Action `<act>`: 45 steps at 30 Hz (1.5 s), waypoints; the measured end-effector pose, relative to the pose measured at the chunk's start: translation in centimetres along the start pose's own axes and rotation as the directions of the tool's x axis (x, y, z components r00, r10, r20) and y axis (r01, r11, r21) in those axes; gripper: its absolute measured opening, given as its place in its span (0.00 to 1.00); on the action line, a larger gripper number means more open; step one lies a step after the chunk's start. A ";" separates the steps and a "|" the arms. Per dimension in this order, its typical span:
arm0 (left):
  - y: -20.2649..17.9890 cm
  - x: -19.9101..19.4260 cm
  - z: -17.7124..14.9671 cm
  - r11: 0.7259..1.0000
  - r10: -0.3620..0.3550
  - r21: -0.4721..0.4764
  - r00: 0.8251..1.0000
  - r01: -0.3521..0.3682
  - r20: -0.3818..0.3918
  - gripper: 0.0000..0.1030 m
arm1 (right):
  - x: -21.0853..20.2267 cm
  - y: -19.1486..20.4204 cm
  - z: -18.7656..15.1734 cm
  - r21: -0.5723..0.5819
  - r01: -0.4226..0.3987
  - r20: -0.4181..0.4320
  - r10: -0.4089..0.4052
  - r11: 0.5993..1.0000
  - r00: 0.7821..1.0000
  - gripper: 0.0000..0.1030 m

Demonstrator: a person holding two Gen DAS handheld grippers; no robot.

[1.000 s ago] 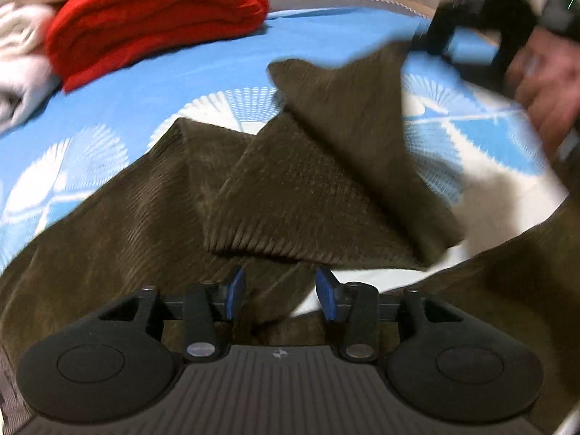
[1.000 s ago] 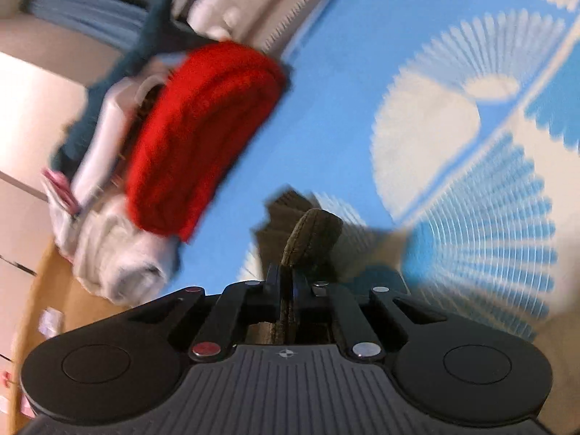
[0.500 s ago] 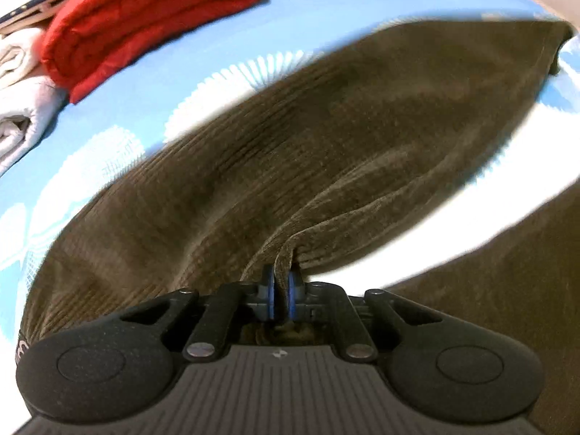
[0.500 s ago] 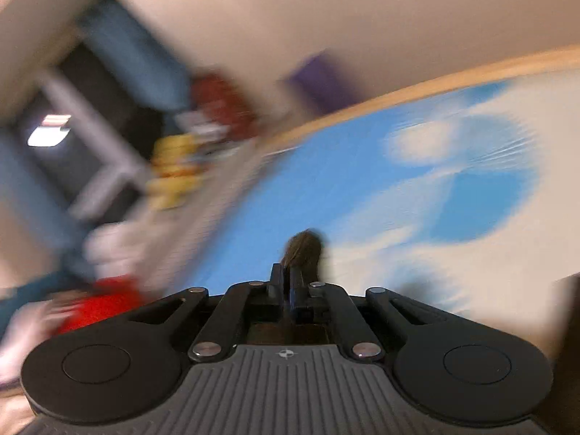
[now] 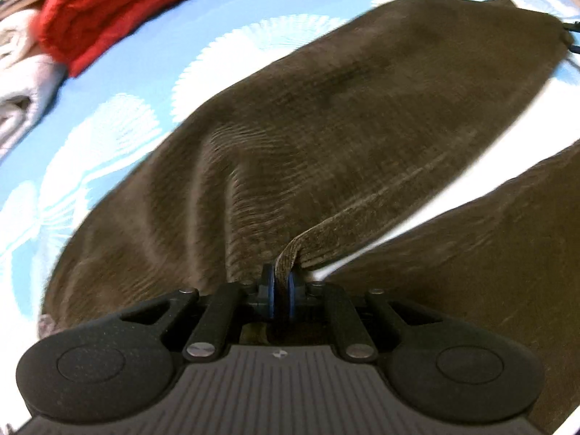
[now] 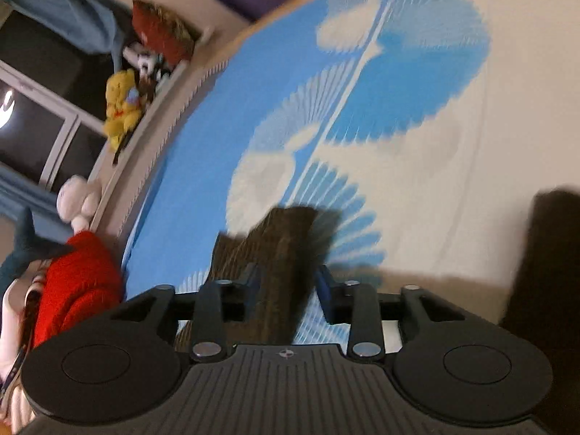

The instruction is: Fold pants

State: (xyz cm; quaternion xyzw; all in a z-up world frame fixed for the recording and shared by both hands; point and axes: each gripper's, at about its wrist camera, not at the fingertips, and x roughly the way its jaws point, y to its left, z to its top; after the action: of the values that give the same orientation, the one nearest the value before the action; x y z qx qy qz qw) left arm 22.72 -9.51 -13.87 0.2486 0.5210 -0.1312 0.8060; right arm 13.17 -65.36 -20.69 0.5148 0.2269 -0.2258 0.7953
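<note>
Brown corduroy pants [image 5: 326, 127] on the blue-and-white patterned bedsheet [image 5: 119, 123] are pinched by the left gripper [image 5: 281, 291], while the right gripper [image 6: 286, 291], its jaws just opened, is spread around a hem.

My left wrist camera sits just behind my left gripper [image 5: 281, 291], tilted steeply down and close over the pants [image 5: 326, 127]. My right wrist camera looks past my right gripper [image 6: 286, 290], rolled sideways, across the bedsheet [image 6: 417, 152]. Both views share the sheet, pants and red garment [image 5: 119, 11].
</note>
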 end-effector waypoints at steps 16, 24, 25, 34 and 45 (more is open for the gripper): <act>-0.9 1.0 0.7 0.999 -0.049 -0.005 0.993 0.049 0.105 0.44 | 0.0 0.2 -0.6 0.059 0.290 0.155 -0.296 0.955 0.943 0.34; -1.5 1.4 0.8 0.998 -0.056 0.015 0.989 0.055 0.140 0.44 | 2.2 0.6 -0.3 -0.045 0.101 0.061 -0.098 0.994 0.993 0.46; -1.5 1.4 0.7 0.998 -0.055 0.021 0.988 0.052 0.141 0.41 | 2.3 0.7 -0.3 -0.046 0.100 0.061 -0.097 0.994 0.993 0.38; -0.4 0.0 1.6 0.996 -0.073 -0.032 0.977 0.081 0.199 0.12 | -2.0 8.2 0.7 -0.092 -0.090 0.184 0.106 0.992 0.977 0.16; -1.2 0.6 0.3 0.990 -0.101 0.102 0.994 0.097 0.035 0.12 | -2.8 0.4 -1.3 0.041 0.506 0.049 -0.508 0.862 0.860 0.16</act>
State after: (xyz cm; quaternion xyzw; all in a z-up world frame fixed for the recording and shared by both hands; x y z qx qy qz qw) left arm 22.67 -10.67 -14.60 0.2598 0.5092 -0.2016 0.7953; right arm 10.97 -63.71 -19.22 0.4410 0.3280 -0.4447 0.7072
